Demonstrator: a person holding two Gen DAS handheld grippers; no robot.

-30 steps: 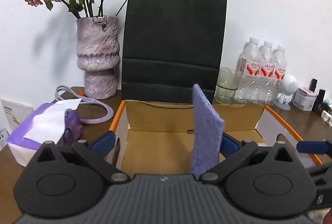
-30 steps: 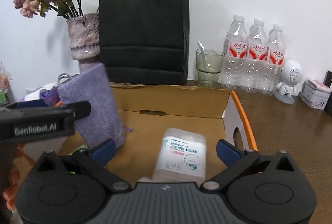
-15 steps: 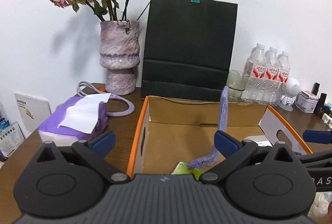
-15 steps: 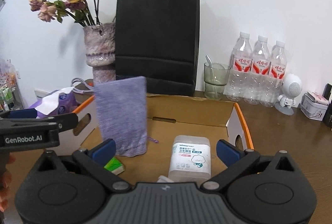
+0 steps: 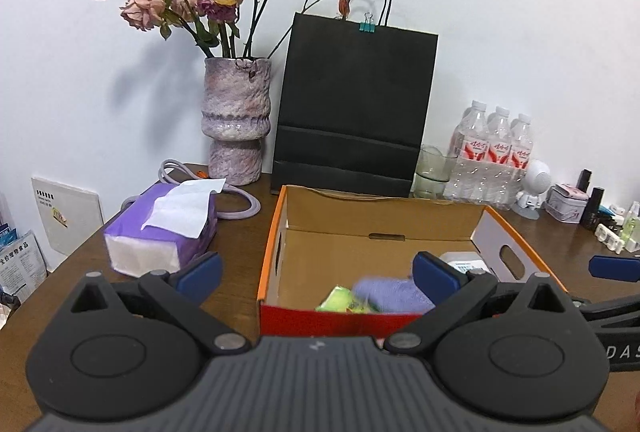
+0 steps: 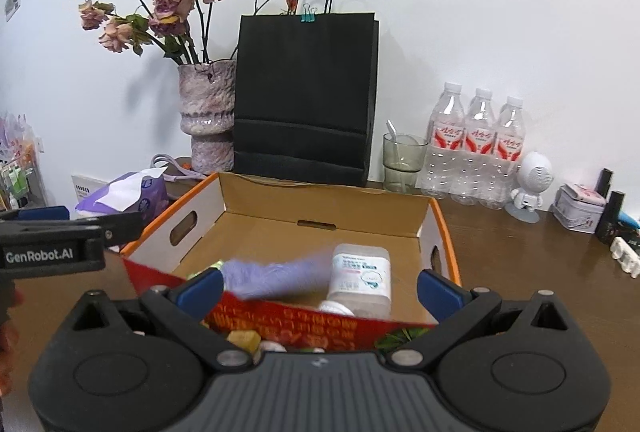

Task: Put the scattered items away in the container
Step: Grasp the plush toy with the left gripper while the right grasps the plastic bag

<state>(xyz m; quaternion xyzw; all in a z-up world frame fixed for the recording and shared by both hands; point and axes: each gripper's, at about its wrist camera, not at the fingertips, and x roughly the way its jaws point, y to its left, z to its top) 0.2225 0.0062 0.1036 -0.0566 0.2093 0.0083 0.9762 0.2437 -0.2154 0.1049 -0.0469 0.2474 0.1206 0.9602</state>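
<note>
Purple pouch lies blurred inside the box, between a green packet and a white wipes pack. We find our left hand-held gripper and right hand-held gripper both spread apart, empty, near the box's front wall on the tabletop.

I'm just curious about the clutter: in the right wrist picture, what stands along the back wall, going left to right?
Vase of dried roses → black paper bag → glass with a spoon → three water bottles → small white robot figure → little tin.
</note>
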